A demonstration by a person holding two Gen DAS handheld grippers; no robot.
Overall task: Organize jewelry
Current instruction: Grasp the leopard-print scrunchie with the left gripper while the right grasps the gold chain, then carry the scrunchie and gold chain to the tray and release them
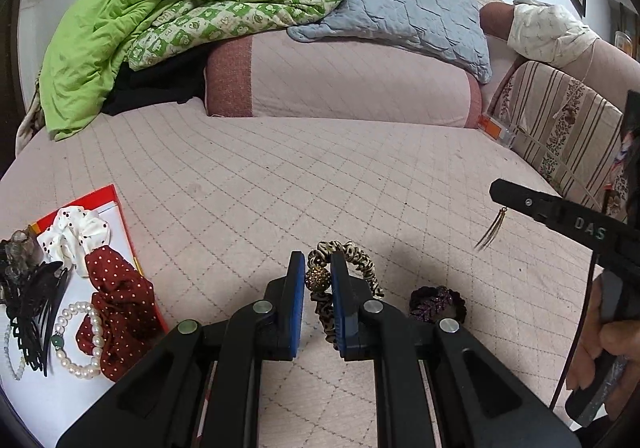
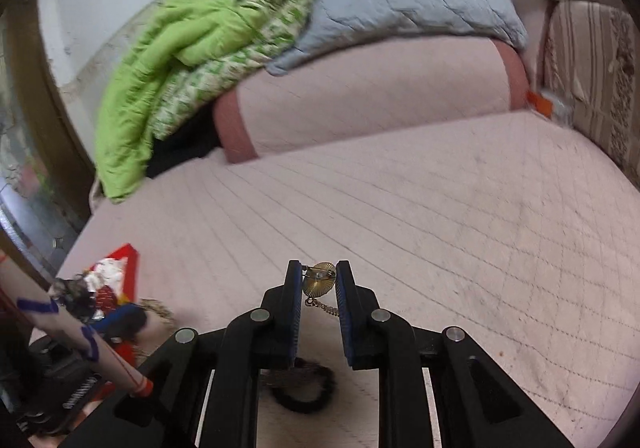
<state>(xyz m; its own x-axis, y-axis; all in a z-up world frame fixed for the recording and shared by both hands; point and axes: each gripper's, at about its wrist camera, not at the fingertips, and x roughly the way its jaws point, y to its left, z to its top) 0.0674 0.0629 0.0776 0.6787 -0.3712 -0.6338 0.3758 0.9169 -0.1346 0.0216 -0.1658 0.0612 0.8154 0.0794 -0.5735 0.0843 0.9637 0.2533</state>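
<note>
Gold brooch (image 2: 319, 280) between right jaws, leopard scrunchie (image 1: 348, 268) between left

Right gripper (image 2: 318, 280) pinches a gold brooch (image 2: 319, 282) with dangling chain above a pink bedspread (image 2: 440, 240), what looks like a dark scrunchie (image 2: 304, 394) lying blurred beneath.
</note>
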